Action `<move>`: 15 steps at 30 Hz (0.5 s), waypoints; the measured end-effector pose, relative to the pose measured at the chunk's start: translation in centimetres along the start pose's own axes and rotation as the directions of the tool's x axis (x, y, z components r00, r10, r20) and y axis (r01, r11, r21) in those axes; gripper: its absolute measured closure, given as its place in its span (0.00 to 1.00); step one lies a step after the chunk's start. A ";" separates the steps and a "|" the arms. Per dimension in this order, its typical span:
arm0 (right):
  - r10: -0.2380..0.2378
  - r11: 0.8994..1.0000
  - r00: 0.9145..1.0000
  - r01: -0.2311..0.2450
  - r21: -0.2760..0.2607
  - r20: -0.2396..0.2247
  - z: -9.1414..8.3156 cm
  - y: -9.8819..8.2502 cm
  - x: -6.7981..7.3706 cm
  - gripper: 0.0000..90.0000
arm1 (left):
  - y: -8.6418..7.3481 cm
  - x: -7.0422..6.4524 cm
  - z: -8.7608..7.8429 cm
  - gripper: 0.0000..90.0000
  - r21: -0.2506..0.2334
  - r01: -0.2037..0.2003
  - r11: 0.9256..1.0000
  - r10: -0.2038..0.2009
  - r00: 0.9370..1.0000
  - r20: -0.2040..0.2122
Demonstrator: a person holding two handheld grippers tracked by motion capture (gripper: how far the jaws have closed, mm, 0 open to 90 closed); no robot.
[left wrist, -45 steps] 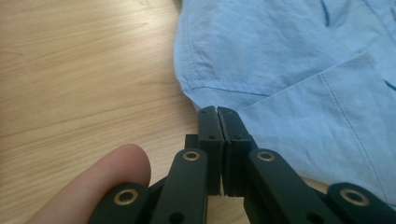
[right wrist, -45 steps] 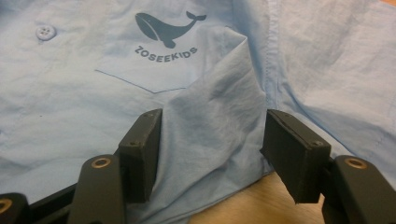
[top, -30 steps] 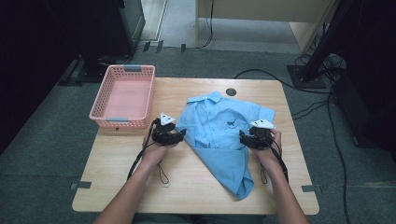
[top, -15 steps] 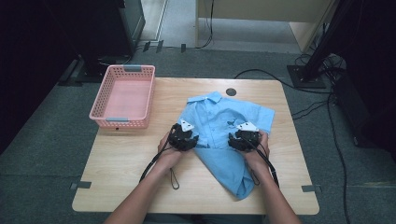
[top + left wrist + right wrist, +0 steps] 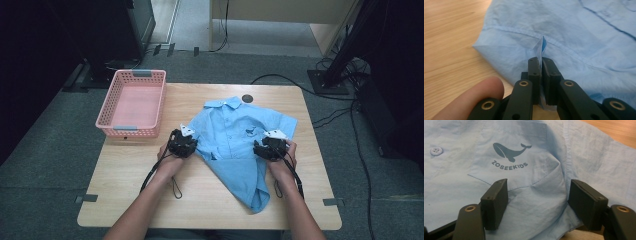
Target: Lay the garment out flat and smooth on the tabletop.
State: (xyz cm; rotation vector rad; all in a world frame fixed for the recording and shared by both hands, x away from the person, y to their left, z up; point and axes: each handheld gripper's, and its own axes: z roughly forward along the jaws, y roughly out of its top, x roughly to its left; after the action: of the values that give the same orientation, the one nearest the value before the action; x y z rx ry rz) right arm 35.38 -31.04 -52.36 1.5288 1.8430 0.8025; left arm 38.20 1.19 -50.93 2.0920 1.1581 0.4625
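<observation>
Fingers of left gripper (image 5: 541, 65) have just closed, pinching a fold of the light-blue cotton shirt (image 5: 235, 132); right gripper (image 5: 537, 203) jaws stand apart over it.

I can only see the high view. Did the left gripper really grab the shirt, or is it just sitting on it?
Observer: It grabbed it. In the left gripper view the left gripper has just closed its fingers on a little fold at the shirt edge.
Operator: Is the right one pinching too?
Observer: No. The right gripper is open, with shirt cloth lying loose between its fingers.
Operator: What's that dark spot on the shirt?
Observer: It's a whale printed on the pocket, with ZOSEEKIDS under it.
</observation>
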 end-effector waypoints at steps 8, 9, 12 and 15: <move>0.029 1.000 0.999 -0.029 0.005 0.017 0.0 -0.2 -1.9 0.35 | 0.1 1.6 0.1 0.89 0.013 -0.060 0.998 0.061 0.983 -0.175; 0.036 0.999 0.999 -0.036 0.005 0.020 -0.1 -0.3 -2.4 0.35 | 0.0 1.8 0.1 0.86 0.015 -0.065 0.998 0.067 0.981 -0.184; 0.068 0.998 0.998 -0.068 0.012 0.016 -0.2 -0.5 -3.2 0.35 | 0.0 1.9 -0.3 0.70 0.008 -0.063 0.998 0.064 0.977 -0.202; 0.057 0.998 0.998 -0.057 0.018 0.009 -0.5 -0.7 -3.6 0.36 | 0.3 1.7 -1.5 0.60 -0.047 -0.028 0.999 0.019 0.983 -0.182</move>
State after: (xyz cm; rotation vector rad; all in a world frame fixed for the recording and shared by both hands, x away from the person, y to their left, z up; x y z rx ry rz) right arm 35.09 -34.78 -52.28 1.6008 1.8123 0.8056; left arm 38.40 3.08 -49.73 2.0560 1.2129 0.6980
